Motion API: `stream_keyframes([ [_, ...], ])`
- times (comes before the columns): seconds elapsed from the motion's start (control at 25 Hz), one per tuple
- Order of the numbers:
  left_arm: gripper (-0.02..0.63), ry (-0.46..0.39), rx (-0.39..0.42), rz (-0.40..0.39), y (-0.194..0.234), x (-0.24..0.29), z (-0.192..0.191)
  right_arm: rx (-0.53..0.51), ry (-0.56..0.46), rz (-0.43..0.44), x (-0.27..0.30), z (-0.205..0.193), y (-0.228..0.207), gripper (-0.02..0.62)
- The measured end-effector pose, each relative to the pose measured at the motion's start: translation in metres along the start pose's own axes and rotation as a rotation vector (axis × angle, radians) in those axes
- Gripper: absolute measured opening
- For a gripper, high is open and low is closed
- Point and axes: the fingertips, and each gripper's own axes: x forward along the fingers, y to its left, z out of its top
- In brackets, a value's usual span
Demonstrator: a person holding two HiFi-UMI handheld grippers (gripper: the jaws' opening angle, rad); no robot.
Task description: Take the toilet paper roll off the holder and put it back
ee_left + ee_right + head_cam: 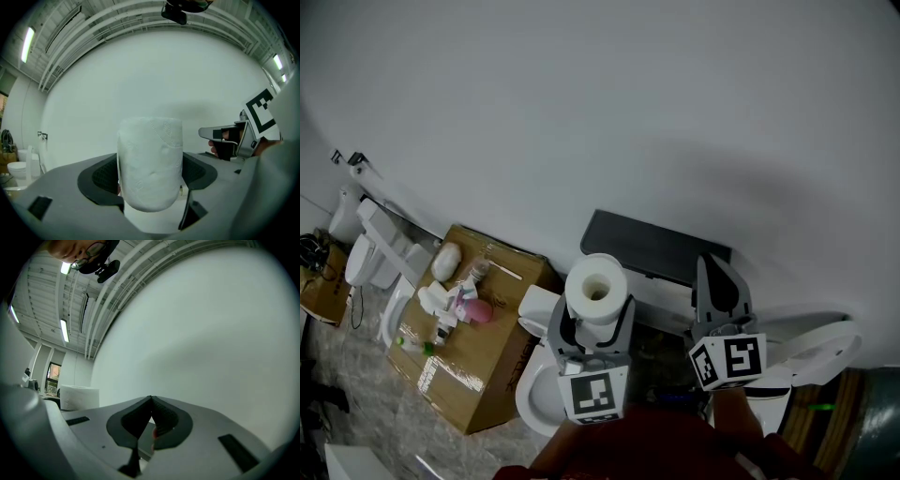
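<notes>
Red cloth [675, 450] is seen at the bottom edge of the head view, cut off by the frame. Just beyond it, the left marker cube [598, 394] and the right marker cube [728, 360] are shown, with black-and-white squares on white faces.

The left gripper [592, 317] is clamped on the toilet paper roll [596, 286]. The roll is held upright in the air, with its hollow core turned up toward the head camera. In the left gripper view its soft, embossed side is pressed between the dark textured pads [101, 176], and its lower end is hidden behind the grey gripper body.

The right gripper [712, 277] is held to the right of the roll and apart from it. Its jaws are brought together on nothing, and in the right gripper view the tips are seen meeting in a point.

Below the grippers a white glazed toilet [530, 389] is partly covered by the left marker cube. A second white seat [820, 349] is cut off by the right gripper.

To the left, a brown cardboard box [483, 370] with shiny tape carries small things. A pink round one [478, 311] lies near its far edge and a white oval one [445, 261] at its far corner. What they are cannot be made out.

Behind the roll, a dark, matte, rectangular plate [654, 246] is set against the plain white wall [628, 112]. Its near edge is partly hidden by the roll and the right gripper.
</notes>
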Motion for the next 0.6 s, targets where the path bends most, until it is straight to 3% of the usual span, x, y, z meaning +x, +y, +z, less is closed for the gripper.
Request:
stream_keyframes([
  [0.6, 0.423, -0.001, -0.018, -0.015, -0.0058, -0.0048, 0.0004, 0.0, -0.003, 0.004, -0.0037, 0.0027, 0.0023, 0.009],
])
